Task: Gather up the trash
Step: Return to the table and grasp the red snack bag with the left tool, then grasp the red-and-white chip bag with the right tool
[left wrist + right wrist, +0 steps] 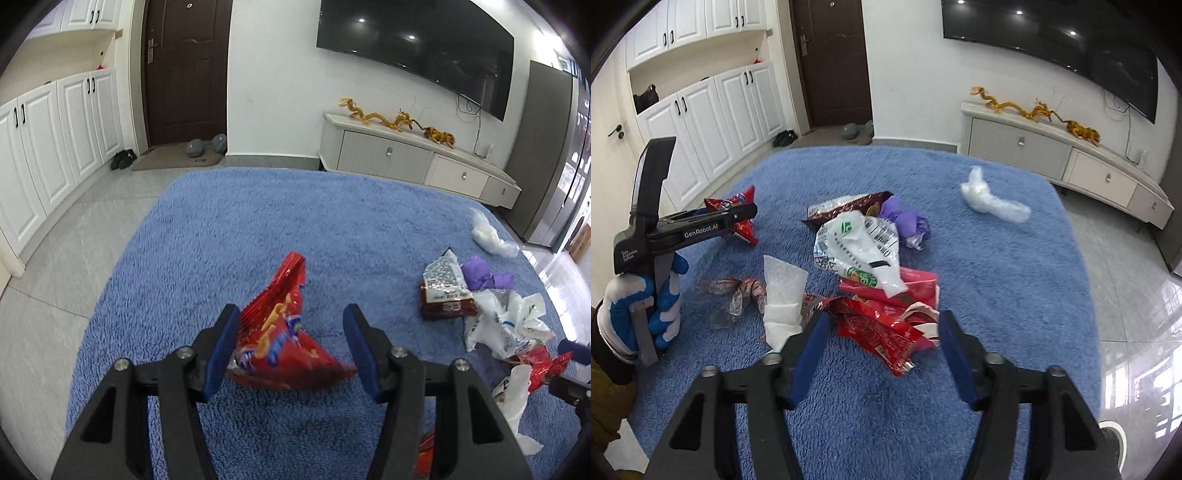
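Note:
My left gripper [291, 347] is open, and a red snack bag [282, 332] stands crumpled between its blue pads on the blue rug [258, 221], touching the left pad. It also shows in the right wrist view [744, 218]. My right gripper [881, 350] is open over a heap of wrappers: red foil wrappers [886, 321], a white printed bag [860, 251], a white paper sleeve [783, 295], a purple wrapper [905, 221] and a dark snack pack [849, 203]. A clear plastic bag [993, 203] lies apart, farther right.
A crumpled clear wrapper [735, 295] lies left of the heap. A TV cabinet [406, 158] with gold dragon figures stands behind the rug. White cupboards [55, 129] and a brown door [184, 70] are at the left. Tiled floor surrounds the rug.

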### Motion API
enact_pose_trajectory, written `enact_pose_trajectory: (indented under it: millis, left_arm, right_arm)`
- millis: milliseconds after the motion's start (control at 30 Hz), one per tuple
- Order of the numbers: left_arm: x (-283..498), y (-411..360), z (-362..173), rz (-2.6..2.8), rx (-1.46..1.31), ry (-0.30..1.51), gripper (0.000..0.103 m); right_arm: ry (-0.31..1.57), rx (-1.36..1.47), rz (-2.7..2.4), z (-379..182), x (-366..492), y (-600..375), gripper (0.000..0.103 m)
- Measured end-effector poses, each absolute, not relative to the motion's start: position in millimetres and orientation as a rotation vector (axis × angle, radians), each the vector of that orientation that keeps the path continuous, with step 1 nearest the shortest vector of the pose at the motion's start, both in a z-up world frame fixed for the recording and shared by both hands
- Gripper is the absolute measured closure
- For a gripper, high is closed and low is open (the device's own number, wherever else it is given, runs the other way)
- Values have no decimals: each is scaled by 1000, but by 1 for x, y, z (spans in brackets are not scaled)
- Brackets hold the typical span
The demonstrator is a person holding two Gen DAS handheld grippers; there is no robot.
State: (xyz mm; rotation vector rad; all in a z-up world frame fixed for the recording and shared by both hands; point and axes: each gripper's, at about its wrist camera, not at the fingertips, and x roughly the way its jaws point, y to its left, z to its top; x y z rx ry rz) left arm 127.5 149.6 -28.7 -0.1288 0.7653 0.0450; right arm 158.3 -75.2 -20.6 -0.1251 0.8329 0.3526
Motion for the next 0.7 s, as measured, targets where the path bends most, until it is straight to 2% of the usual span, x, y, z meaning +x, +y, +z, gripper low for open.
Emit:
enact_pose_trajectory:
  millis: [100,167,200,267,333,400,700]
  left_arm:
    - [126,155,-30,38,-155,767,53]
    - [126,155,-30,30,-165,769,64]
    - [125,156,-30,30,-169,769,64]
    - [123,158,-30,27,-179,768,73]
    - [120,160,-28,22,-191,763,76]
    - [114,162,-26,15,-192,755,83]
    - [80,170,0,-61,-231,696,87]
  right_arm:
    - [841,-141,361,-24,154,-73,65]
    - [844,-146,365,-25,150,-73,81]
    - [847,-142,369,-25,149,-73,85]
    - [848,-139,373,-25,144,-73,88]
    - [849,-133,377,-25,140,-74,91]
    - [844,-125,374,-23,134,-76,92]
    - [796,-56,339,-1,106,-94,97]
